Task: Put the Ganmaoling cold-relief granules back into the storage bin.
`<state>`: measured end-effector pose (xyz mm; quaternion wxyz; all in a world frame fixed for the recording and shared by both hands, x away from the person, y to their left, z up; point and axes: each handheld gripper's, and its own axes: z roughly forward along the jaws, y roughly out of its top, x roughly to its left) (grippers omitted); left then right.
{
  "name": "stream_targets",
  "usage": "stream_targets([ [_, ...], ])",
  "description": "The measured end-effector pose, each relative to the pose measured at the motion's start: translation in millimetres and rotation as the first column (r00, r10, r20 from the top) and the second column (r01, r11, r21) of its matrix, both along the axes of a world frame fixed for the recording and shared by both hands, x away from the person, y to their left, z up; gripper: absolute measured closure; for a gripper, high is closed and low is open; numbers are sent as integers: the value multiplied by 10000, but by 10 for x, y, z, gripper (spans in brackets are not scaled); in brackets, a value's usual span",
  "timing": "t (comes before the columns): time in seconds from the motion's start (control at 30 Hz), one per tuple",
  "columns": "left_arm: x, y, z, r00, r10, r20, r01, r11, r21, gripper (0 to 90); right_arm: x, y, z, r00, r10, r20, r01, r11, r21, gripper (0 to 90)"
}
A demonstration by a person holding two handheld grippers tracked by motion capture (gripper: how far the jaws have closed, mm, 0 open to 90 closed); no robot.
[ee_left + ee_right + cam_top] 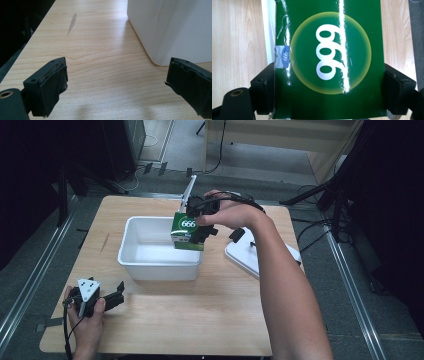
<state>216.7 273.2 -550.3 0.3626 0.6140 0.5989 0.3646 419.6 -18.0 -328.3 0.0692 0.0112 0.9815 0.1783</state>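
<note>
Right claw (pixel 202 222): clamped on a green box (pixel 186 231); its jaws press both sides
Box: held over the white bin's (pixel 135 265) right edge; possibly touching the rim
Left claw (pixel 112 296): agape, empty; low over the counter (pixel 175 315), near the bin
Lid (pixel 240 255): flat, right of the bin

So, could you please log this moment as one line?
right gripper: shut on green box, over white bin | left gripper: open, idle | lid: on table

Bright overhead light streaks glare down the glossy green box (pixel 329 60); surroundings fall dark, edges soft.
</note>
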Motion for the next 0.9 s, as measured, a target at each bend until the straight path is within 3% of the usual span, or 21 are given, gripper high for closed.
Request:
stream_targets([
  [0.63,-1,6,0,10000,13,14,-13,10000,-65,41,31,201,-169,9993,353,95,-352,9994,-76,159],
  [0.9,-1,8,0,10000,13,20,-12,10000,-88,41,61,189,-304,9998,195,26,-195,9998,-77,159],
])
